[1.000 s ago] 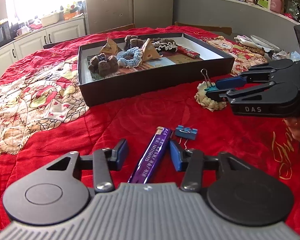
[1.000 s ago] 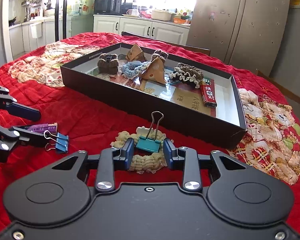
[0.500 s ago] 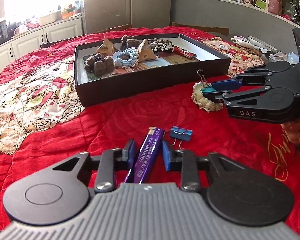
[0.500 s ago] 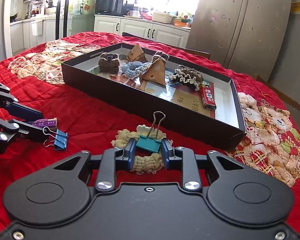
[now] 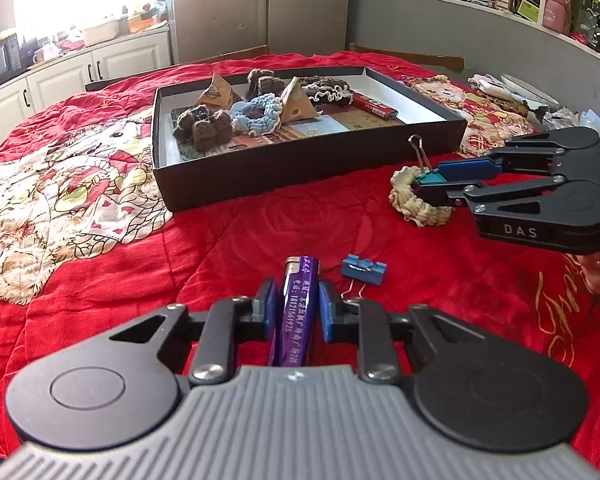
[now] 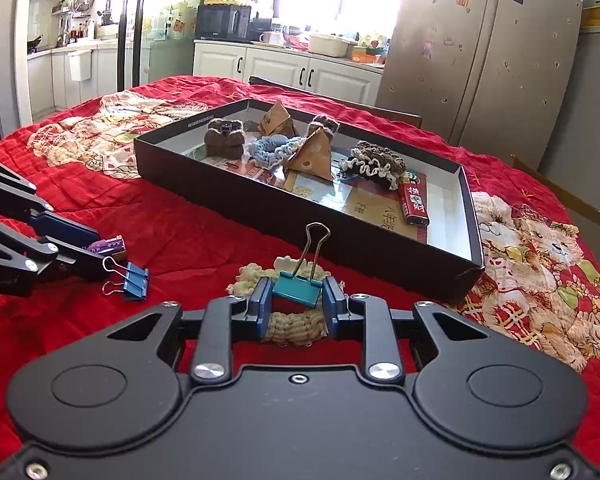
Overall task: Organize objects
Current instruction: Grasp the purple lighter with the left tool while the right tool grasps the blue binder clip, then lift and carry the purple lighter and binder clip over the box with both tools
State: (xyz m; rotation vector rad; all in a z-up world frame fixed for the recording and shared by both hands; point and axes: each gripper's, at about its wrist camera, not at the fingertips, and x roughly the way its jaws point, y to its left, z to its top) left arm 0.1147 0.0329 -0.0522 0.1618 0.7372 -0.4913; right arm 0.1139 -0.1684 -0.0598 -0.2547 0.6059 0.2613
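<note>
Purple lighter and teal clip lie clamped.

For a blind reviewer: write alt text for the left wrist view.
The left gripper is shut on a purple lighter lying on a red quilt. Beyond, the right gripper clamps a teal binder clip beside a black tray.

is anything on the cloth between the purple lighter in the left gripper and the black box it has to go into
Nothing visible does. The left gripper, whose jaws have just been closing, has the purple lighter between them, and only bare red cloth lies from there to the black box. The blue binder clip sits off to the right.
</note>
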